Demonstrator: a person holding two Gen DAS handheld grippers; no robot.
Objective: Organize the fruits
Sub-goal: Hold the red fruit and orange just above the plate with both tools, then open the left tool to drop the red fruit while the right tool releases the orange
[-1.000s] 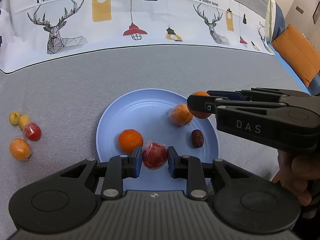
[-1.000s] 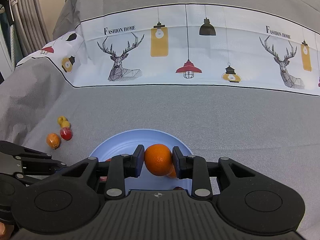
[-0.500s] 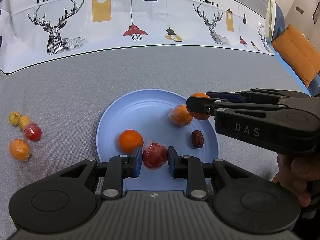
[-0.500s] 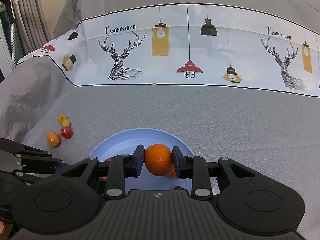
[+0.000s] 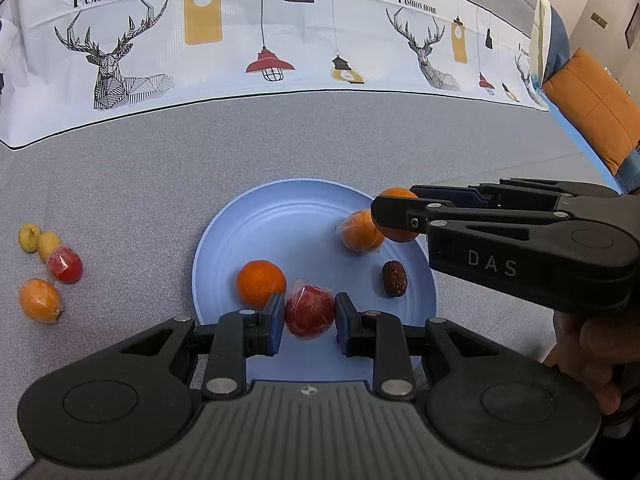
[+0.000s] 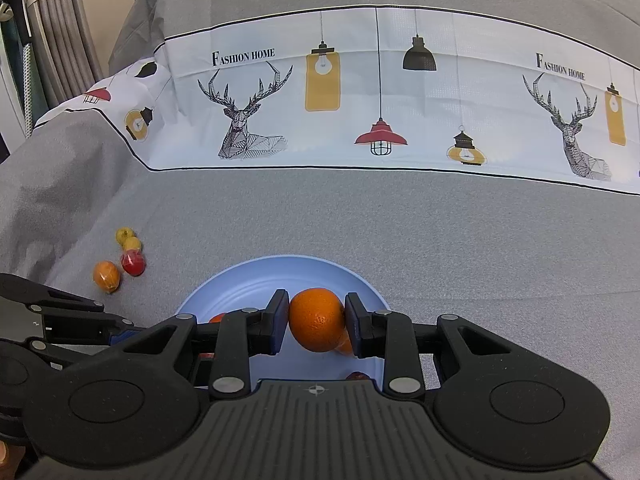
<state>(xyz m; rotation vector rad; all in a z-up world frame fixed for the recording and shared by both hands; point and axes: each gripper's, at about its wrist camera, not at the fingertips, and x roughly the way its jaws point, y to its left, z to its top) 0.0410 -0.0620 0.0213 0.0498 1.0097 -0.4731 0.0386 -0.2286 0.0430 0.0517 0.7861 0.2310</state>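
Note:
A light blue plate (image 5: 296,232) lies on the grey cloth and holds an orange (image 5: 260,283), a wrapped orange fruit (image 5: 360,235) and a dark date (image 5: 395,279). My left gripper (image 5: 309,317) is over the plate's near side, its jaws around a wrapped red fruit (image 5: 309,312), with a small gap on each side. My right gripper (image 6: 317,320) is shut on an orange (image 6: 318,319) and holds it over the plate (image 6: 256,280); the left wrist view shows the held orange (image 5: 394,220) from the right.
Left of the plate lie two small yellow fruits (image 5: 38,238), a wrapped red fruit (image 5: 65,264) and a wrapped orange fruit (image 5: 40,300). A white printed band (image 5: 280,40) crosses the cloth further back. An orange cushion (image 5: 592,108) sits at the far right.
My left gripper's jaws have opened slightly around the wrapped red fruit. My right gripper has shifted a little to the left with its orange.

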